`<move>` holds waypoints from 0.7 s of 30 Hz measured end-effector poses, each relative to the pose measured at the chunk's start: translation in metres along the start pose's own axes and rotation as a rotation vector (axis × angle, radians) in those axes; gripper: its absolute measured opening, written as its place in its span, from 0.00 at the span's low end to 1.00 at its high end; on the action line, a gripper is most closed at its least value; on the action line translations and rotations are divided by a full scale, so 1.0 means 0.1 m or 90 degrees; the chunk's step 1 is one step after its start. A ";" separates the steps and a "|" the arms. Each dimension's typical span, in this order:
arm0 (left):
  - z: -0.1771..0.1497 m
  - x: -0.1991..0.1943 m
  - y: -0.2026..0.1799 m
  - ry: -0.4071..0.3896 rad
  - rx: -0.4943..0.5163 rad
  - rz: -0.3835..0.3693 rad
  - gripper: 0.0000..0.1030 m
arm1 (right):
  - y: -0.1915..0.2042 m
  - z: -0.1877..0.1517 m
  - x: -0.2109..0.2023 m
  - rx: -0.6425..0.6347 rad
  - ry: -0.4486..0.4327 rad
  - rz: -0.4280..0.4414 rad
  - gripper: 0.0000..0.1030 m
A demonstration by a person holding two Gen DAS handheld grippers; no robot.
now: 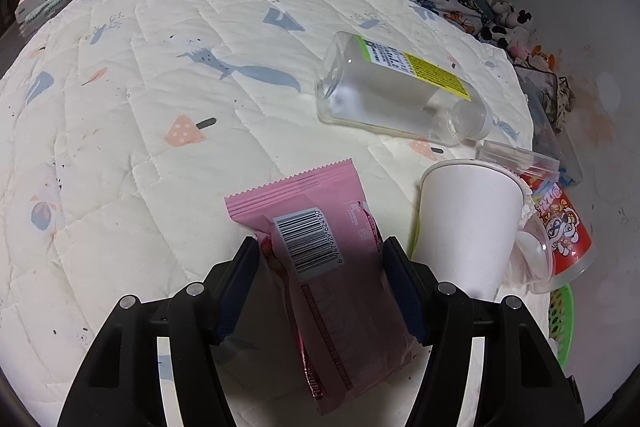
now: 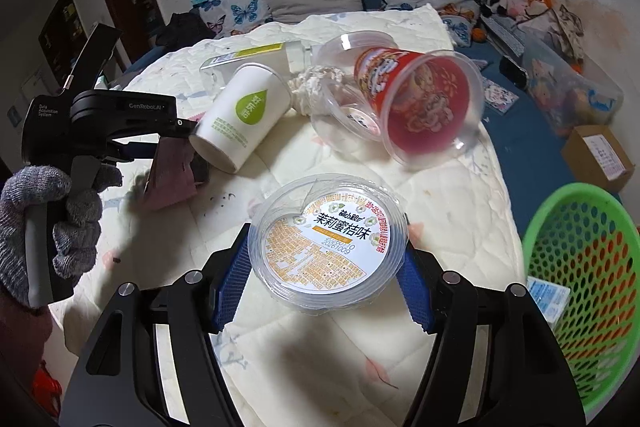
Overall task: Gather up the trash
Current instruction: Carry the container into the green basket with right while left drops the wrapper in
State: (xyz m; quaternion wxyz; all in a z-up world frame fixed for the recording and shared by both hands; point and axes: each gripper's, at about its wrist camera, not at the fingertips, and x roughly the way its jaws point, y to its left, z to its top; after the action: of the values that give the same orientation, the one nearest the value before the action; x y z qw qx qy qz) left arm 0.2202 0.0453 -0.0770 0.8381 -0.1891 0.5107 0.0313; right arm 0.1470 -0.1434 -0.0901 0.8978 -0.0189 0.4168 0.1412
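Trash lies on the bed (image 1: 120,107): one pink wrapper (image 1: 320,267) pinched in the left tool (image 1: 320,291); one clear tub (image 2: 328,243) squeezed in the right tool (image 2: 326,281); one white cup (image 2: 244,115), one red cup (image 2: 420,107), one bottle (image 1: 400,87) near the edge; one green basket (image 2: 592,287) just beside it.

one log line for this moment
left: shut on wrapper | right: shut on tub | basket: right | cup: lying

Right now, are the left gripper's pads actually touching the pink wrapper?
Touching. The left wrist view shows both pads pressed against the sides of the pink wrapper held in the left gripper, no gap on either side.
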 end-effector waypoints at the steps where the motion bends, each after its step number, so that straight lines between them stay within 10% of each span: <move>1: 0.00 0.00 0.00 0.000 0.002 -0.001 0.55 | -0.01 -0.01 -0.02 0.003 -0.001 -0.001 0.65; 21: -0.27 -0.66 0.01 -0.035 0.036 -0.069 0.40 | -0.32 -0.19 -0.39 0.054 -0.028 -0.027 0.65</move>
State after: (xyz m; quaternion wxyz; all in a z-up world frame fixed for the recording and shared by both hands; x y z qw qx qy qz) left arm 0.1656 0.0462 -0.0315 0.8572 -0.1918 0.4773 -0.0232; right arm 0.1173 -0.1868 -0.0760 0.9095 0.0131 0.4022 0.1048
